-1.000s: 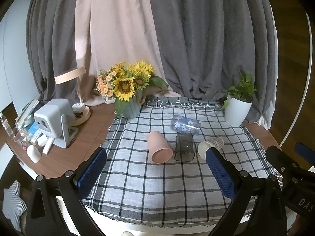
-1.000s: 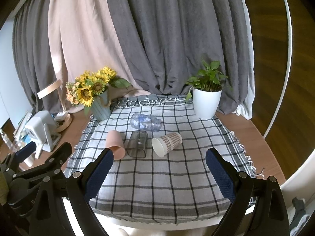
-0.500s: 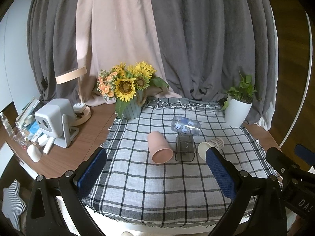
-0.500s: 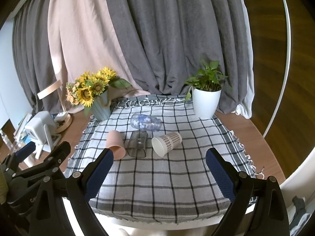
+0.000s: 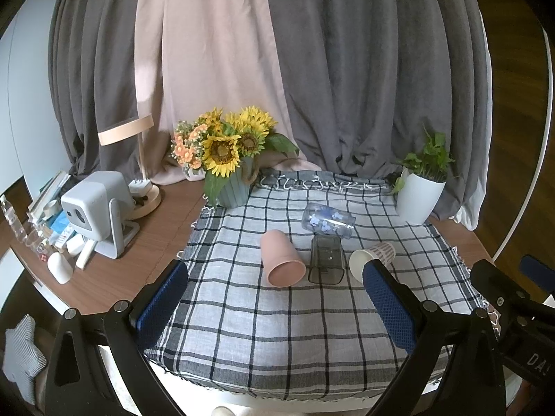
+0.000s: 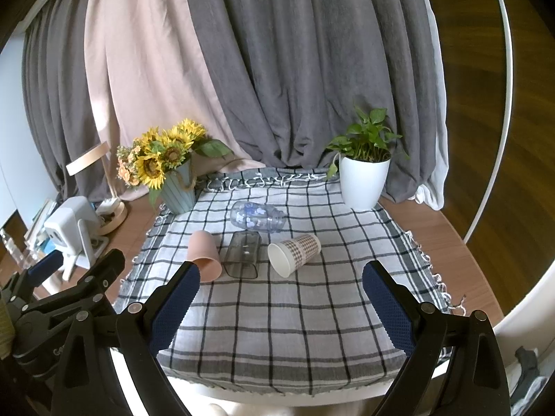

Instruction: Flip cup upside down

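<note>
Several cups lie on their sides on the checked cloth [image 5: 277,329]: a pink cup [image 5: 281,258] [image 6: 204,254], a dark clear square cup [image 5: 326,260] [image 6: 242,254], a patterned paper cup [image 5: 376,260] [image 6: 293,253] and a clear glass with blue print [image 5: 327,221] [image 6: 258,216]. My left gripper [image 5: 274,298] is open and empty, held near the table's front edge, short of the cups. My right gripper [image 6: 281,300] is open and empty, also short of the cups.
A sunflower vase [image 5: 230,180] stands at the cloth's back left, a white plant pot [image 5: 418,197] at back right. A white projector [image 5: 97,211], a lamp [image 5: 138,159] and small items sit on the wood at left. Curtains hang behind.
</note>
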Action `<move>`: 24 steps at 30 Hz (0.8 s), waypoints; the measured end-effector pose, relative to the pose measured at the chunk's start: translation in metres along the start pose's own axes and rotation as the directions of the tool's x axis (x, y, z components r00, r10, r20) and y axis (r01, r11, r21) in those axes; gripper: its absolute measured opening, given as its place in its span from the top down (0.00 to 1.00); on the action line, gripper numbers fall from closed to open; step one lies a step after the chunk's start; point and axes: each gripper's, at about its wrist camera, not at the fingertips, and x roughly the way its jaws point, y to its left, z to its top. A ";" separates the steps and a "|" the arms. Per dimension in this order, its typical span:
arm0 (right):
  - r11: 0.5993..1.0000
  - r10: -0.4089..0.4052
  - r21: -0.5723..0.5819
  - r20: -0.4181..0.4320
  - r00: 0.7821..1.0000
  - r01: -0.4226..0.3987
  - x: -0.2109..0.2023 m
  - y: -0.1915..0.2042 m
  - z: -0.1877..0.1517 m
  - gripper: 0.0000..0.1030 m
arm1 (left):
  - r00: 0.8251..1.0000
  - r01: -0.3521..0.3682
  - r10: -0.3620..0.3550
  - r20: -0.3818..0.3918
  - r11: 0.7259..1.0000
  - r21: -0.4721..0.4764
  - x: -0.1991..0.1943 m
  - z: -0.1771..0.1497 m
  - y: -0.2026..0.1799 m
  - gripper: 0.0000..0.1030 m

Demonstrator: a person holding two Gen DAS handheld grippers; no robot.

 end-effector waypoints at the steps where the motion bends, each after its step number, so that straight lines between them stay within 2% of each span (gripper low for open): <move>1: 1.000 0.001 0.000 0.000 1.000 -0.001 0.000 0.000 0.000 0.08 | 1.000 0.000 0.000 -0.001 1.000 0.000 0.000 0.000 0.000 0.00; 24: 1.000 0.007 -0.002 -0.002 1.000 -0.007 0.002 -0.001 -0.001 0.08 | 1.000 -0.010 0.010 0.001 1.000 -0.004 0.001 -0.001 0.003 0.00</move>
